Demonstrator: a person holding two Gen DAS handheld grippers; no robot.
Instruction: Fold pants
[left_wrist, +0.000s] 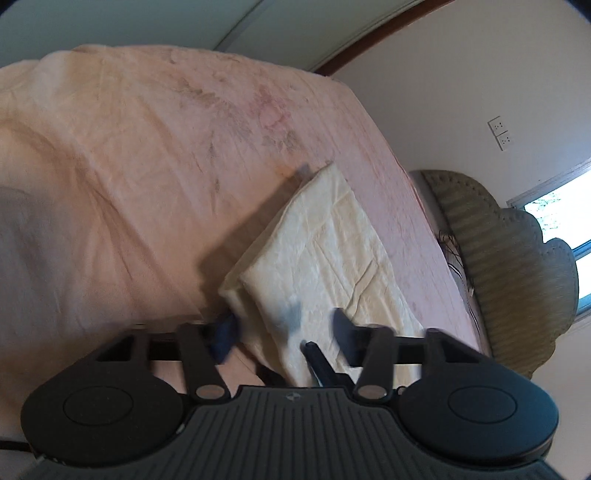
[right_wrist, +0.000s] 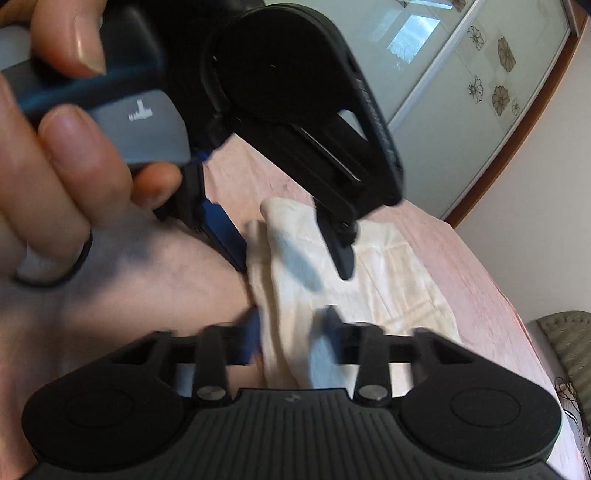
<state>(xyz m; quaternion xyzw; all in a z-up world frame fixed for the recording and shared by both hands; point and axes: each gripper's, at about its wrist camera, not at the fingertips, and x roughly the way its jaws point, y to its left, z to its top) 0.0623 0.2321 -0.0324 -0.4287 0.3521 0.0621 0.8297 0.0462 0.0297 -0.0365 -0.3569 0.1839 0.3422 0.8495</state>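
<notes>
Cream pants (left_wrist: 325, 251) lie folded in a long strip on the pink bedsheet (left_wrist: 147, 147). My left gripper (left_wrist: 284, 328) straddles the strip's near corner, its blue finger at the folded edge and its dark finger above the cloth, casting a shadow on it. The pads are not seen pressing. In the right wrist view the left gripper (right_wrist: 291, 254) hangs over the pants (right_wrist: 399, 280), held by a hand (right_wrist: 55, 166). Closer in, my right gripper (right_wrist: 291, 336) has a raised ridge of the cloth filling the narrow gap between its fingers. One right finger (left_wrist: 317, 362) shows in the left view.
The bed's right edge runs beside a padded olive headboard (left_wrist: 498, 258), with a window (left_wrist: 565, 206) and wall sockets (left_wrist: 500, 133) behind it. A glass wardrobe door (right_wrist: 480, 74) with flower prints stands beyond the bed. Wrinkled sheet spreads to the left of the pants.
</notes>
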